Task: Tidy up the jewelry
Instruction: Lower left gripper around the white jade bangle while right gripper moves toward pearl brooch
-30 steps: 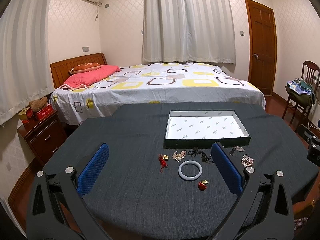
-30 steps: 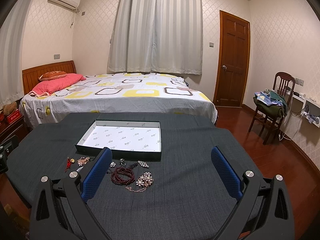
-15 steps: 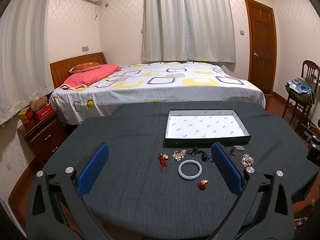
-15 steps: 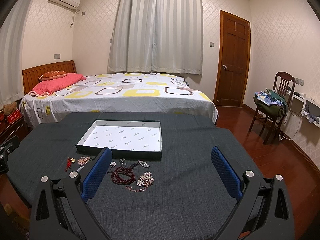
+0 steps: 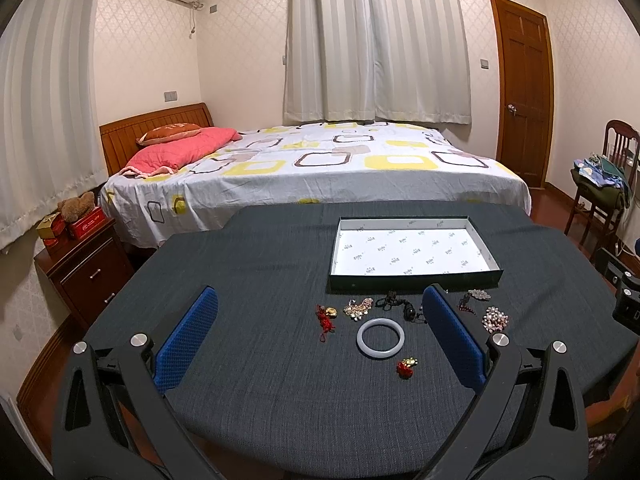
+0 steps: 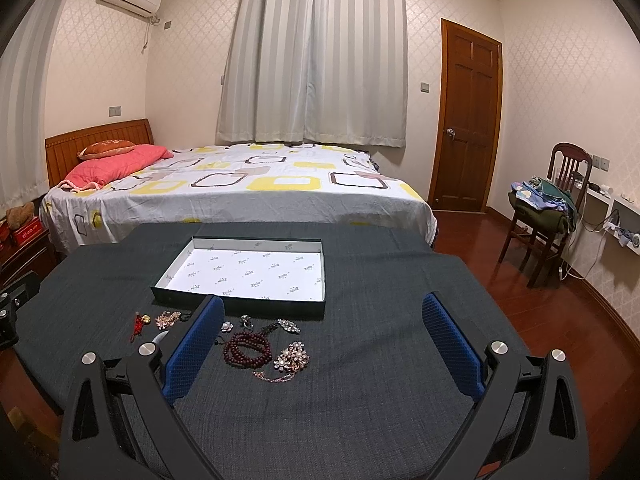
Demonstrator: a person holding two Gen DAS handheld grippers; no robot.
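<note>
A shallow box (image 5: 412, 254) with a white lining sits empty on the dark cloth table; it also shows in the right wrist view (image 6: 248, 270). Jewelry lies in front of it: a white bangle (image 5: 380, 338), a red knot charm (image 5: 325, 320), a small red-gold charm (image 5: 406, 367), a gold cluster (image 5: 358, 308), dark red beads (image 6: 248, 349) and a pearl flower brooch (image 6: 292, 358). My left gripper (image 5: 320, 340) is open and empty above the near table. My right gripper (image 6: 318, 344) is open and empty, right of the beads.
The table (image 5: 260, 272) has a curved near edge. A bed (image 5: 312, 168) stands behind it, a nightstand (image 5: 80, 264) at left, a chair with clothes (image 6: 548, 208) and a door (image 6: 466, 120) at right. My right gripper's body (image 5: 624, 292) shows at the left view's edge.
Both views have barely shifted. Nothing on the table has moved and both grippers stay open.
</note>
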